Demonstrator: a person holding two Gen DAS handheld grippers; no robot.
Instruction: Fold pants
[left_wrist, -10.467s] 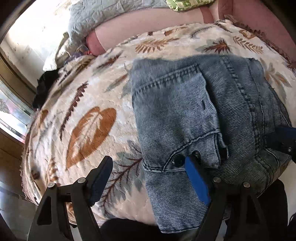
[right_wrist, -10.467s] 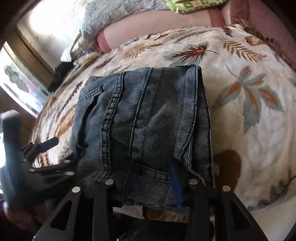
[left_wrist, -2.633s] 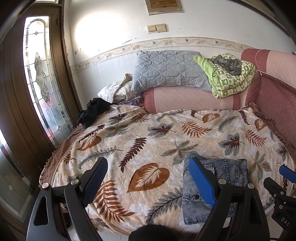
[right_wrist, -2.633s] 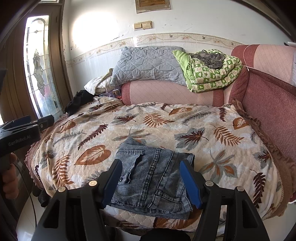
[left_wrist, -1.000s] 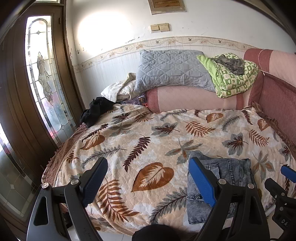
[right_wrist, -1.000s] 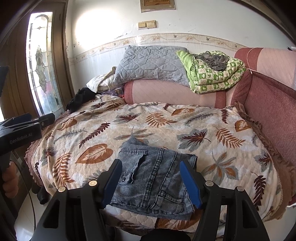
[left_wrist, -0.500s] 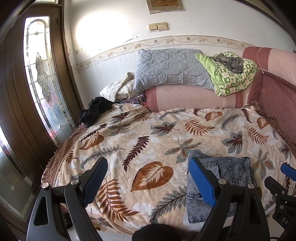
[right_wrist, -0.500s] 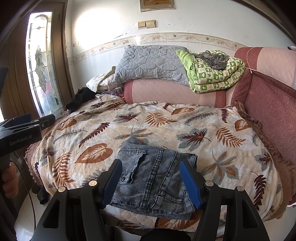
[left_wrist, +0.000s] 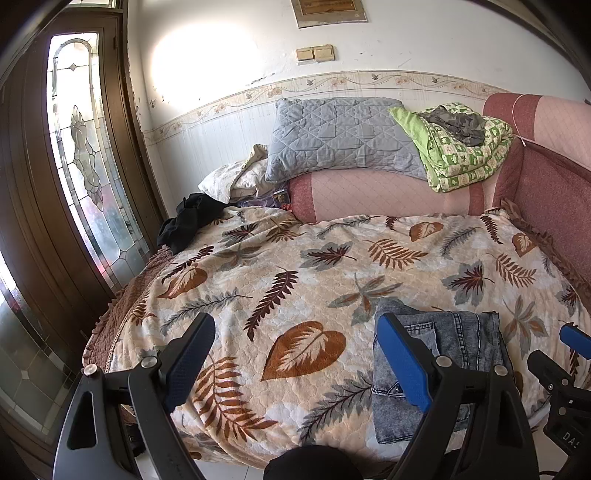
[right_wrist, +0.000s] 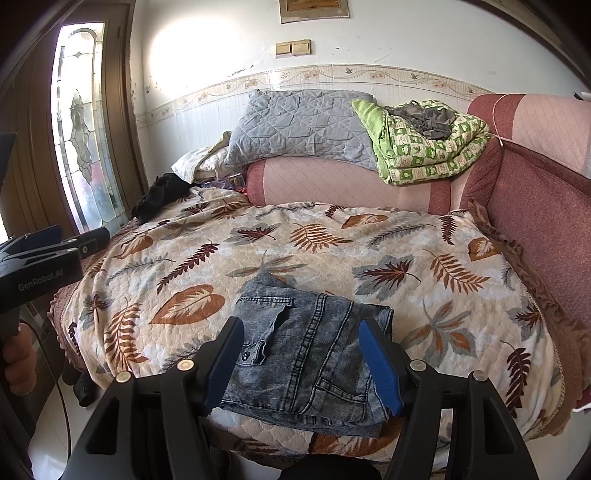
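Left wrist view: the left gripper (left_wrist: 295, 354) hangs back from the bed (left_wrist: 295, 266), fingers spread and empty; the pants (left_wrist: 454, 354), folded into a compact denim block, lie at lower right on the plush leaf-print blanket.

Right wrist view: the right gripper (right_wrist: 301, 363), fingers spread, frames the ribbed, stitched pants (right_wrist: 310, 354) without touching, suggesting folding is done.
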